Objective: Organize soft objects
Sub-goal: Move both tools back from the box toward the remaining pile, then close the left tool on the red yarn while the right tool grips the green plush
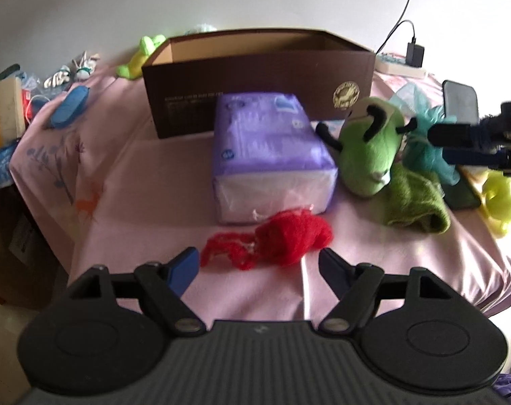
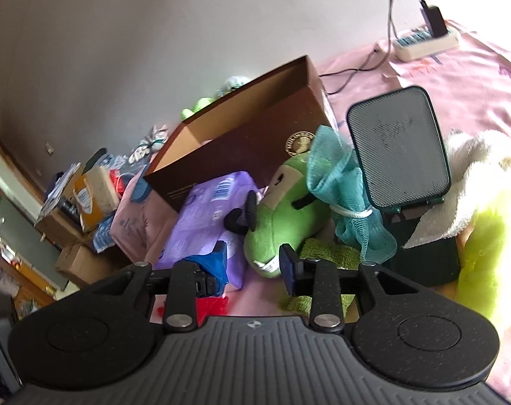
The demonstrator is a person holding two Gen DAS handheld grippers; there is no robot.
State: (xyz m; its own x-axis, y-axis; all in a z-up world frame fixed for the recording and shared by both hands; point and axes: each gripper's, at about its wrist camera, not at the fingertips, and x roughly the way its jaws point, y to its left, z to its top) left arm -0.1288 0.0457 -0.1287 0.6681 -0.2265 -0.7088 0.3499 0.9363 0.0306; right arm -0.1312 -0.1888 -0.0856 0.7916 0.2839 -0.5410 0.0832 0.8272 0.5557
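Two grippers — left gripper (image 1: 259, 263), right gripper (image 2: 253, 261) — agape

Left wrist view faces the far brown box (image 1: 258, 77) squarely; right wrist view, nearer, sees it (image 2: 255, 125) obliquely from the right.

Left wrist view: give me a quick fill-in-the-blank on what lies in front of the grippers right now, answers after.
1. The yarn bundle lying just ahead of the open left gripper is ____ in colour.
2. The purple tissue pack sits directly in front of the brown ____.
3. The green plush toy lies to the ____ of the tissue pack in the left wrist view.
4. The right gripper is open and holds ____.

Missing words: red; box; right; nothing
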